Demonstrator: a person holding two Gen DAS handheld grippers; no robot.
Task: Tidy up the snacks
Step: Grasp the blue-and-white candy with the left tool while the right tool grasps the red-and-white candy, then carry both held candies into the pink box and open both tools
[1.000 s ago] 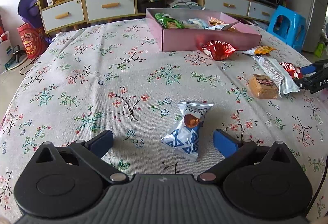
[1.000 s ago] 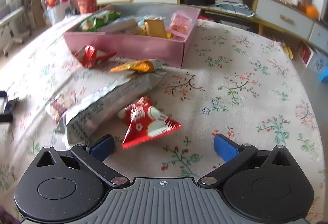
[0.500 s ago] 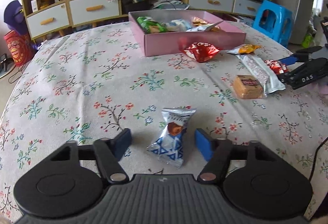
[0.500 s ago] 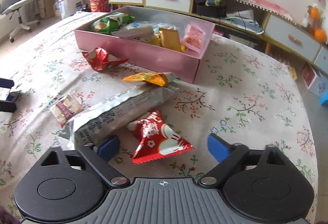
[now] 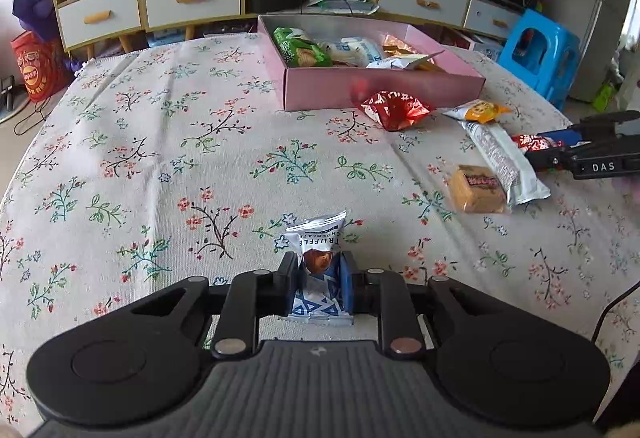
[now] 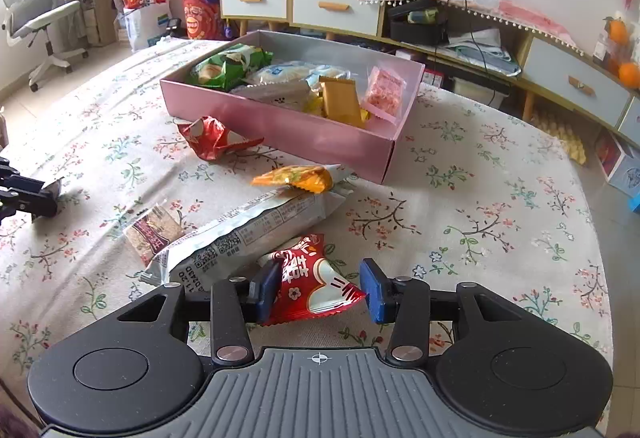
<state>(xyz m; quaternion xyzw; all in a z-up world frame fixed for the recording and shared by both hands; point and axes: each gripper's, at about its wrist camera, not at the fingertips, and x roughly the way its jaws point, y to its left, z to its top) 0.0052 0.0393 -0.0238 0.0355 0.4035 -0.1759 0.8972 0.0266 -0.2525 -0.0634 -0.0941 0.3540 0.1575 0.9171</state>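
Observation:
My left gripper [image 5: 318, 280] is shut on a blue-and-white truffle chocolate packet [image 5: 318, 250] resting on the floral tablecloth. My right gripper [image 6: 320, 288] has its pads on both sides of a red triangular snack packet [image 6: 312, 282]; the left pad touches it, the right pad stands just clear. The pink box [image 5: 380, 93] holds several snacks at the back of the table and also shows in the right wrist view [image 6: 280, 125]. The right gripper also shows at the right edge of the left wrist view [image 5: 560, 145].
Loose on the cloth: a crumpled red packet [image 6: 210, 137], an orange packet [image 6: 296, 177], a long silver-white packet [image 6: 248, 234] and a brown biscuit pack [image 6: 154, 230]. A blue stool [image 5: 540, 53] stands off the table's right. Cabinets [image 6: 296, 1] stand behind.
My left gripper's jaws have closed onto the truffle packet. My right gripper has moved forward over the red triangular packet and its jaws have narrowed around it.

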